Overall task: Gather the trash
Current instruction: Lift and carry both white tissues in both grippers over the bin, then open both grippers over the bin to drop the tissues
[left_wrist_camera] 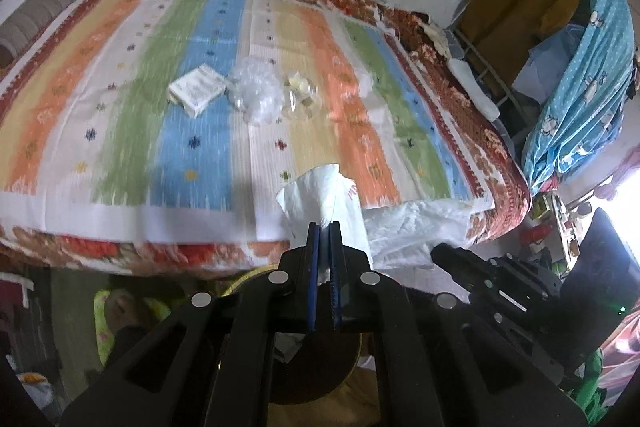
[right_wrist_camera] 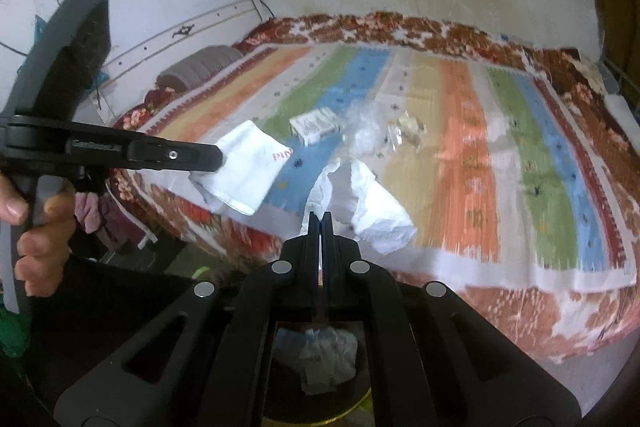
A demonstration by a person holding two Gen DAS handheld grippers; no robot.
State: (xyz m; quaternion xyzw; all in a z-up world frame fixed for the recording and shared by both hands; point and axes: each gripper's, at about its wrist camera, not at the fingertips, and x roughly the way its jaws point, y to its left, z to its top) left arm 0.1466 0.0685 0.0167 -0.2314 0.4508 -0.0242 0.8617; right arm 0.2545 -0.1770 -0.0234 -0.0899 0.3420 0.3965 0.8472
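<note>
1. The left gripper (left_wrist_camera: 324, 227) pinches a white plastic bag (left_wrist_camera: 320, 195) by its edge; the blue-lined fingers are pressed nearly together on the thin film. In the right wrist view the same bag (right_wrist_camera: 248, 167) hangs off the gripper's tip (right_wrist_camera: 216, 157) as a flat, roughly rectangular sheet, its long axis tilted down toward the bed's near edge, with red lettering on one face.
2. The right gripper (right_wrist_camera: 321, 219) is clamped fully together on a second piece of white plastic (right_wrist_camera: 360, 203). This piece is crumpled and creased, and its long axis runs away from the fingertips toward the right, drooping over the bedspread.
3. Both pieces hang over the near edge of a bed covered with a woven striped bedspread (right_wrist_camera: 460, 167) in orange, green, blue, yellow and white bands.
4. Further up the bed lie a small white carton (left_wrist_camera: 198, 89), flat and boxy, a wad of clear crinkled plastic (left_wrist_camera: 256, 93) just beside it, and a clear wrapper with pale yellowish bits (left_wrist_camera: 300, 93) next to that.
5. A person's hand (right_wrist_camera: 40, 227) grips the left gripper's handle.
6. Below the right gripper, a round dark container (right_wrist_camera: 316, 367) holds crumpled pale plastic.
</note>
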